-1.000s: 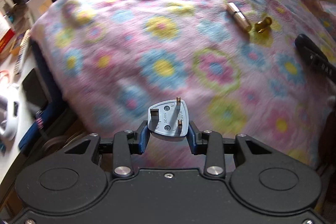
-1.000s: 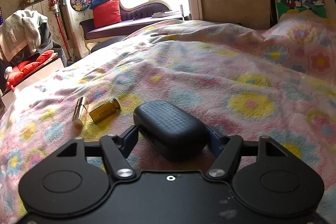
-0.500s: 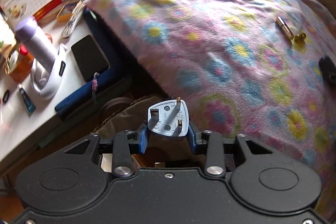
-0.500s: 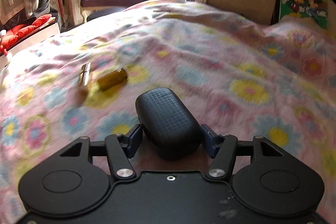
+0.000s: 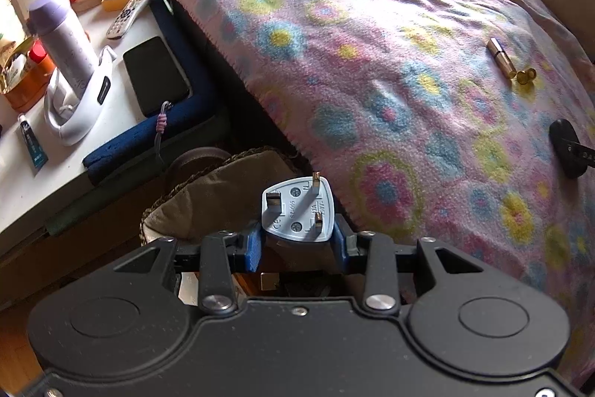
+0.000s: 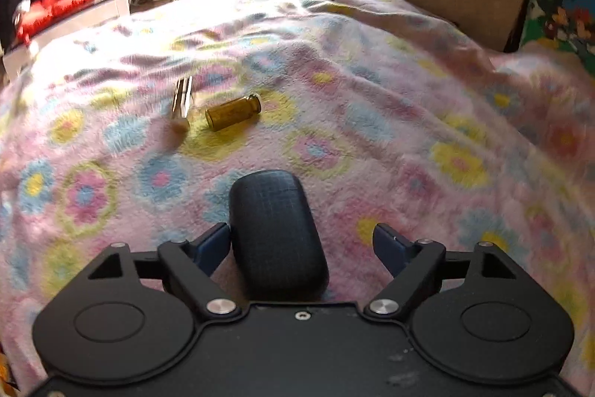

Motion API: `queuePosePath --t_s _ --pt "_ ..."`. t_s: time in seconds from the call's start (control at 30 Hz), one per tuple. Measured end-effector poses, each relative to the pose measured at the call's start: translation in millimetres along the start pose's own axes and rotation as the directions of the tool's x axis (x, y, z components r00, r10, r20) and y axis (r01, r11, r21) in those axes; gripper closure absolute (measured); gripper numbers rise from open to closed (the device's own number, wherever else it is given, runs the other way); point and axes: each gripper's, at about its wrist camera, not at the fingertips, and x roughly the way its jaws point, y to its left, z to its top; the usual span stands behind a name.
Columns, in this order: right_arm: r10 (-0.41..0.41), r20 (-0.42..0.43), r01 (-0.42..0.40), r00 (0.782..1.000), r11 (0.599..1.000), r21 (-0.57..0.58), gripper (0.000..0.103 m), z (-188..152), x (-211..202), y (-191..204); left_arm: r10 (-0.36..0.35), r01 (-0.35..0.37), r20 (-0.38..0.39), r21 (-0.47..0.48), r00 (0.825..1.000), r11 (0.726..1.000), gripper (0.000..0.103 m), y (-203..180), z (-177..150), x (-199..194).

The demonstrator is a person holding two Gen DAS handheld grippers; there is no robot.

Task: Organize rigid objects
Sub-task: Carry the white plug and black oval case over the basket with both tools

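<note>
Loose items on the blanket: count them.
3: gold tube and amber vial lying side by side, black case nearer, between the open right tongs. Folds may hide more.

Left gripper [image 5: 296, 244] angled steeply down, jaws clamped, right gripper [image 6: 303, 244] jaws just opening wide

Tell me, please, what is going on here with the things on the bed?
A person is tidying small objects off a flowered blanket with two handheld tools. The left tool is shut on a grey three-pin plug, held beside the bed above a brown basket. The right tool has just been opening around a black case; its right pad stands clear. A gold tube and amber vial lie beyond.
</note>
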Motion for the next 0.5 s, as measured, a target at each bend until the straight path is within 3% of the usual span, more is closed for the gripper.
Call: queuePosePath --t_s 0.07,0.13,0.2,0.33,0.5 --pt "-0.013 -0.047 0.011 0.999 0.999 -0.040 0.030 1 9 7 0.011 -0.011 -0.006 -0.004 1.000 1.000 0.066 3 -1 1" --pt "0.004 -0.047 -0.007 0.999 0.998 -0.056 0.054 1 5 13 0.026 -0.026 -0.011 -0.015 1.000 1.000 0.066 6 -3 3" --pt "0.025 -0.084 -0.027 0.996 0.999 -0.026 0.054 7 -5 19 0.040 -0.040 -0.020 -0.026 0.999 0.999 0.066 9 -4 6" --pt "0.189 -0.113 -0.178 0.976 0.979 0.094 0.054 13 -26 39 0.072 -0.074 -0.039 -0.050 0.997 0.996 0.066 18 -7 9" --pt "0.335 -0.118 -0.327 0.935 0.942 0.080 0.054 6 -61 95 0.083 -0.086 -0.048 -0.076 0.995 0.993 0.066 23 -12 6"
